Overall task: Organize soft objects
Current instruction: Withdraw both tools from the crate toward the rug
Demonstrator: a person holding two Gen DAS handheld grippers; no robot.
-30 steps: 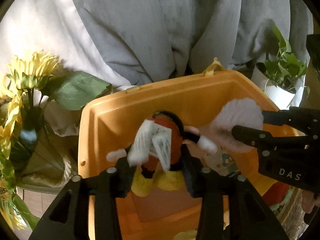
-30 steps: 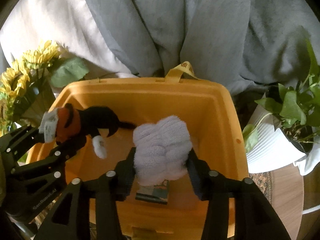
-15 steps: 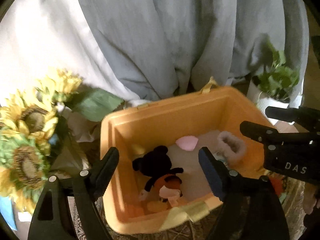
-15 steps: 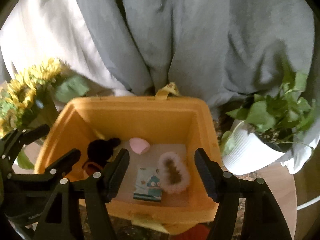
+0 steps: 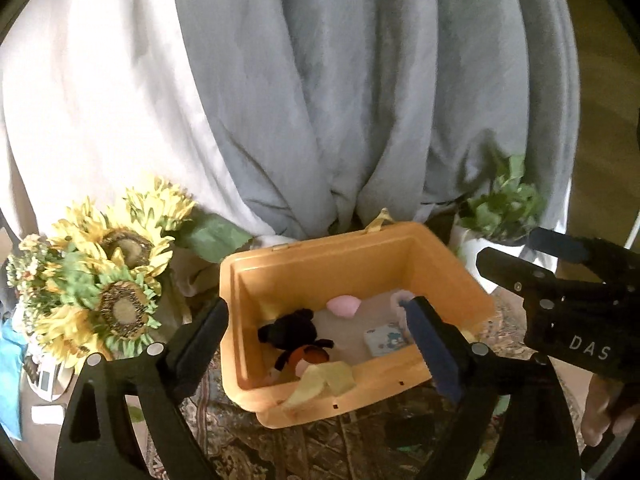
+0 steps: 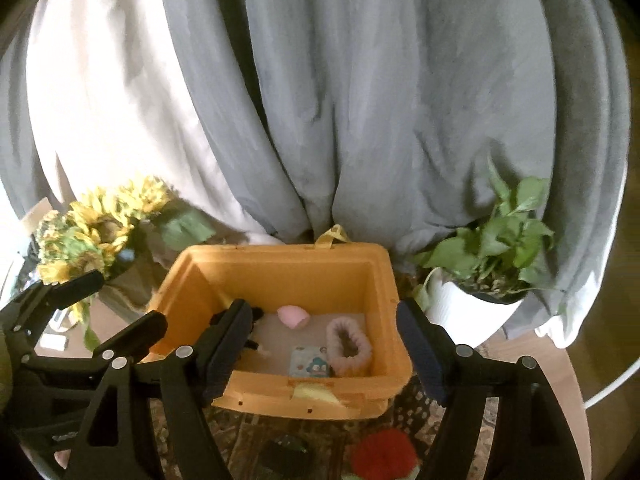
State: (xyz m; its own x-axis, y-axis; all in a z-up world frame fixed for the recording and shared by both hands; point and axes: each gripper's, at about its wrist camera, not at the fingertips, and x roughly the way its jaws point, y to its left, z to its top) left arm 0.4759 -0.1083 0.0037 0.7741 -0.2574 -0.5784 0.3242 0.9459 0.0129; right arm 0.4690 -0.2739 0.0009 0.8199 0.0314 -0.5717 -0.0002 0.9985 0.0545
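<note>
An orange bin (image 5: 448,276) (image 6: 384,280) stands on a patterned mat. Inside lie a black and orange plush mouse (image 5: 294,330), a pink soft piece (image 5: 343,306) (image 6: 292,316), a fluffy pink-white ring (image 6: 347,343) and a small printed packet (image 5: 384,338) (image 6: 308,362). My left gripper (image 5: 320,344) is open and empty, raised above the bin's near side. My right gripper (image 6: 328,354) is open and empty above the bin, and also shows in the left wrist view (image 5: 560,280). A red fluffy object (image 6: 384,456) lies on the mat in front of the bin.
A sunflower bouquet (image 5: 108,280) (image 6: 92,232) stands left of the bin. A potted green plant in a white pot (image 6: 484,272) (image 5: 500,212) stands to the right. Grey and white draped cloth (image 5: 320,100) hangs behind. A yellow tag (image 5: 324,384) hangs over the bin's near rim.
Both grippers opened and dropped their loads into the bin: the left let go of the plush mouse, the right of the fluffy ring. Both then drew up and back from the bin.
</note>
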